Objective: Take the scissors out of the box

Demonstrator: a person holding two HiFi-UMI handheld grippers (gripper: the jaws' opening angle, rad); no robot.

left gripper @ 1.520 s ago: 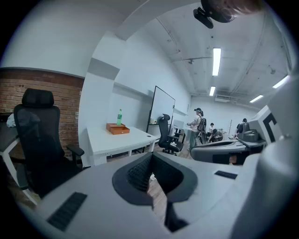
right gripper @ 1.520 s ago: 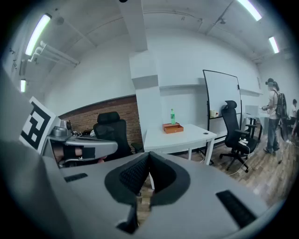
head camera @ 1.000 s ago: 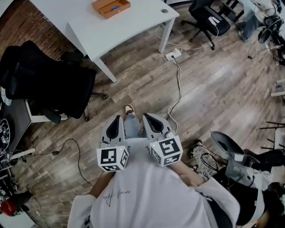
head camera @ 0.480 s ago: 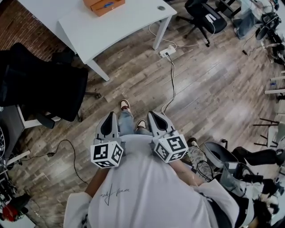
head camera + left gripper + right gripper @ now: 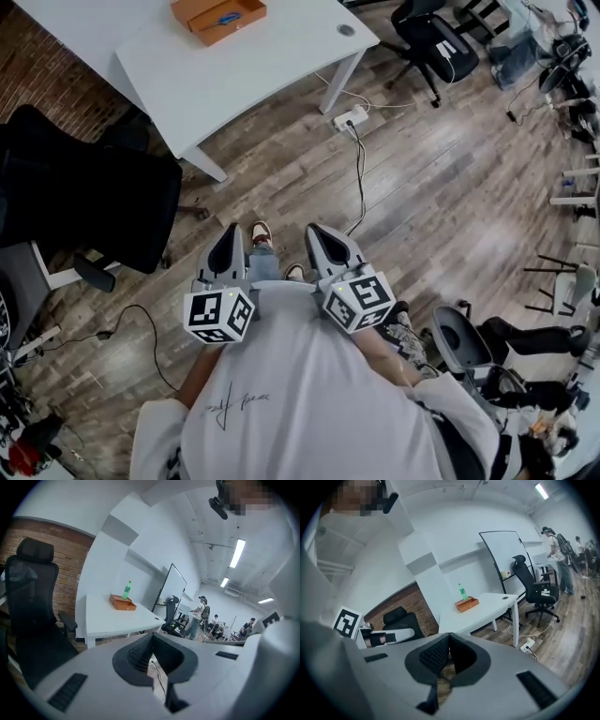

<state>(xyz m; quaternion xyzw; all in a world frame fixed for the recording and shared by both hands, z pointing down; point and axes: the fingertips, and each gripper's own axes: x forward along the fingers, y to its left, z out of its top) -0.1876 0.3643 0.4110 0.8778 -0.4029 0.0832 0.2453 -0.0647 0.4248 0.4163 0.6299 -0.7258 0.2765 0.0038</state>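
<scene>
Here we are, well short of the work; the person is standing on the wooden floor [image 5: 450, 187] with the table [image 5: 253, 66] well apart ahead. The left tongs [image 5: 231, 234] and right tongs [image 5: 317, 234] are hanging side by side at waist level, tilting a little down; that looks like a carrying pose, tucked in close because nothing is within reach. Both pairs are sitting together with nothing between them, each gripper view showing only a sliver of floor through the closed notch; that is sensible, since there is nothing to grasp out here.

The box [image 5: 234, 30] is resting on the table's far part, open side up; a blue patch inside it [image 5: 225, 18] is probably the scissors, though it is too small to be sure. A green bottle [image 5: 126, 590] is standing just behind the box, so any reach will want to keep clear of it. A black chair [image 5: 84, 202] is sitting off to the left, and a power strip [image 5: 349, 118] is lying by the table leg with its cable trailing across the floor, something to step around. The task is barely under way; closing the distance comes first, I'd judge.
</scene>
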